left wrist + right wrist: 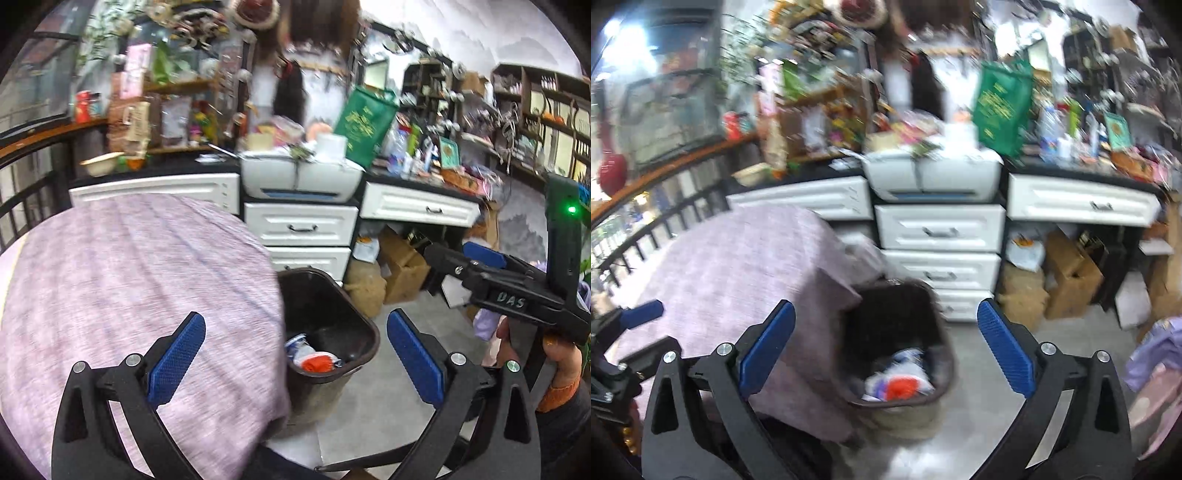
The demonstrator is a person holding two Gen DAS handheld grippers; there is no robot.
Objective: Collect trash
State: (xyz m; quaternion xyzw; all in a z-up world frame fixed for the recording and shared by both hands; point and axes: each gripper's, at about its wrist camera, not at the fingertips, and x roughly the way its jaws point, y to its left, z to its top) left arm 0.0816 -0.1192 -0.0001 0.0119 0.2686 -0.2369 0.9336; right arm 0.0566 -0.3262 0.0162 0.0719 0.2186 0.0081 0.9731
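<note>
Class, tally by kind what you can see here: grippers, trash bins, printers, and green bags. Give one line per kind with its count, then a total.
Grippers: 2, the left gripper and the right gripper
Trash bins: 1, the trash bin
Printers: 1, the printer
Green bags: 1, the green bag
Total: 5

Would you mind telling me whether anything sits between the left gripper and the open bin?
Nothing visible does. The left gripper, jaws open and empty, looks straight at the dark bin, which stands on the floor beside the cloth-covered table with trash inside.
</note>
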